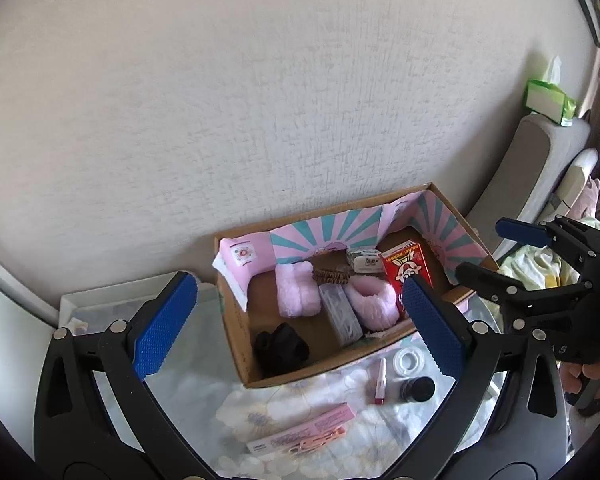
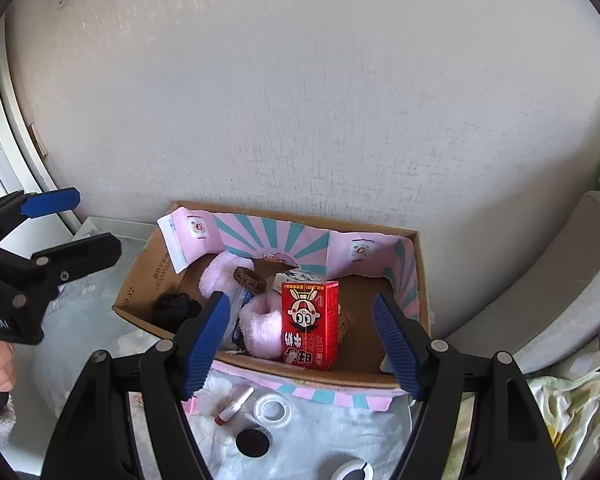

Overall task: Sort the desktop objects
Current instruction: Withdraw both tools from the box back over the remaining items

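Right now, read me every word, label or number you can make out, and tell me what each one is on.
"obot.AI" on the left gripper body, start cut off.
"2X" on the cardboard box inner wall; the digits beside it are too small.
"A 5" on the right gripper body, faint.
Red carton: Chinese characters, too blurred to read.
Pink flat box: print too small.

We see the cardboard box (image 2: 260, 368) standing against the wall (image 2: 300, 100), and in it the milk carton (image 2: 310, 324) stands upright near the front wall, with a fluffy slipper (image 2: 260, 330) just to its left. Further left in the box lies a dark bundle (image 2: 178, 308), and a hair tie (image 2: 250, 278) lies behind the slipper. Before the box, on the cloth (image 2: 320, 440), a tape roll (image 2: 272, 410) lies between a small tube (image 2: 234, 400) on its left and a round cap (image 2: 253, 442) nearer us.
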